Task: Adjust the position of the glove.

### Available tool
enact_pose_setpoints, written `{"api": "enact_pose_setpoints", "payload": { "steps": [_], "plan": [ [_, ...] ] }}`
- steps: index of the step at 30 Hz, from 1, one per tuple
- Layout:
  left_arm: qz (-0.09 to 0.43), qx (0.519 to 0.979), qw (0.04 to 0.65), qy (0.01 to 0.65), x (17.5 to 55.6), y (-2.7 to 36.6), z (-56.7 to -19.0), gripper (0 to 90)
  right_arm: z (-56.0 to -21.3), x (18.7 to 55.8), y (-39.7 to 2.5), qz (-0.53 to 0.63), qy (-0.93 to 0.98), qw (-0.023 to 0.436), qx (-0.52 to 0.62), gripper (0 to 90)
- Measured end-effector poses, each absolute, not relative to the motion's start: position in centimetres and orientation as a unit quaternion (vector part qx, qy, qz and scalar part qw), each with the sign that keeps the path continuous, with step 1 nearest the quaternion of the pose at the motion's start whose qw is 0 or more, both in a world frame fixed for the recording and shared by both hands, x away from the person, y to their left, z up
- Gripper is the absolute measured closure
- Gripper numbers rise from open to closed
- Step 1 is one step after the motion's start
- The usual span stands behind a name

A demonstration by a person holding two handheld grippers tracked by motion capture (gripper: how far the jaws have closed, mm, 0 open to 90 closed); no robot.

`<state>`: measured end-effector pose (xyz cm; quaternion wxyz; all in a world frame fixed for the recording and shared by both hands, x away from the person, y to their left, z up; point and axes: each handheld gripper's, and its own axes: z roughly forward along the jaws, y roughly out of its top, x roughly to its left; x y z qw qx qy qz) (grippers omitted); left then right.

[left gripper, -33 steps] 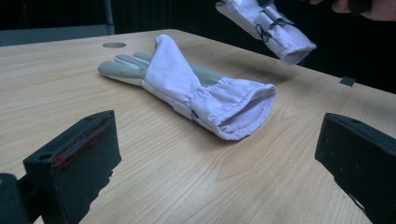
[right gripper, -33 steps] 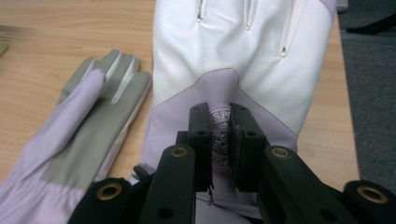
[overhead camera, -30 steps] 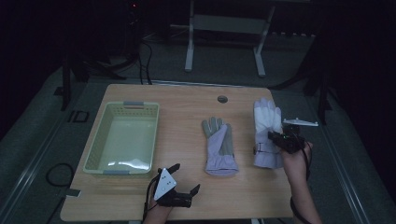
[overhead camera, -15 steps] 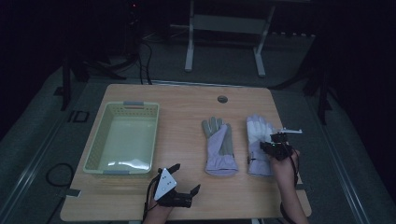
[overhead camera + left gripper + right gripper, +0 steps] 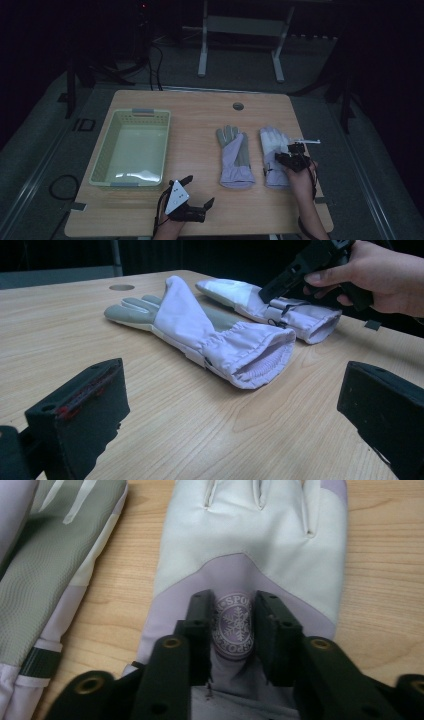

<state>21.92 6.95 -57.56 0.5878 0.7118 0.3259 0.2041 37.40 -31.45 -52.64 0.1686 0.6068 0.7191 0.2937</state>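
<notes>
Pinching the right glove (image 5: 250, 575) at its cuff badge, the right tongs (image 5: 234, 630) have it gripped, not yet lifted. Left tongs (image 5: 220, 410) wait wide open, empty; both gloves lie on the worktop (image 5: 200, 115), the basket (image 5: 102, 165) holding nothing.

Two gloves on the table: left glove (image 5: 235, 157), palm grey, and right glove (image 5: 274, 150), back white and lilac with one round snowflake badge (image 5: 234, 625). One basket (image 5: 102, 159), pale green, with two grey handles. One table (image 5: 200, 115), wooden, with one round cable hole (image 5: 238, 106). Two grippers: left gripper (image 5: 192, 192) and right gripper (image 5: 286, 159), each with two black jaws. One grey three-cornered plate (image 5: 176, 195), on the left gripper. Two hands, one per gripper; right hand (image 5: 380, 275) seen also from the left gripper view. One white frame (image 5: 240, 25) on the floor beyond the table, with two legs.
</notes>
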Motion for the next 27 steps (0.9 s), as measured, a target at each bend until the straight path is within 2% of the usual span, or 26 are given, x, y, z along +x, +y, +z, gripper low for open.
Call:
{"api": "enact_pose_setpoints", "payload": {
  "steps": [6,9,11,20,22,23,27],
  "plan": [
    [0.204,0.711,0.588,0.327,21.9,7.0,-57.6,0.1,-52.2,37.1,-31.9,0.303,0.719,0.169,0.602,52.5],
    [0.204,0.711,0.588,0.327,21.9,7.0,-57.6,0.1,-51.5,36.8,-32.2,0.305,0.729,0.164,0.591,52.9],
    [0.204,0.711,0.588,0.327,21.9,7.0,-57.6,0.1,-50.6,36.5,-32.7,0.324,0.736,0.138,0.578,51.7],
    [0.205,0.711,0.588,0.328,21.9,7.0,-57.6,0.1,-49.3,35.2,-34.2,0.338,0.751,0.165,0.543,50.0],
    [0.204,0.711,0.588,0.328,21.9,7.0,-57.6,0.1,-49.3,35.2,-34.4,0.337,0.752,0.17,0.541,45.9],
    [0.203,0.711,0.588,0.328,22.0,7.0,-57.6,0.1,-49.5,35.3,-34.4,0.33,0.757,0.169,0.538,40.4],
    [0.203,0.711,0.588,0.328,22.0,7.0,-57.6,0.1,-50.2,35.7,-34.2,0.323,0.759,0.167,0.54,40.7]
  ]
}}
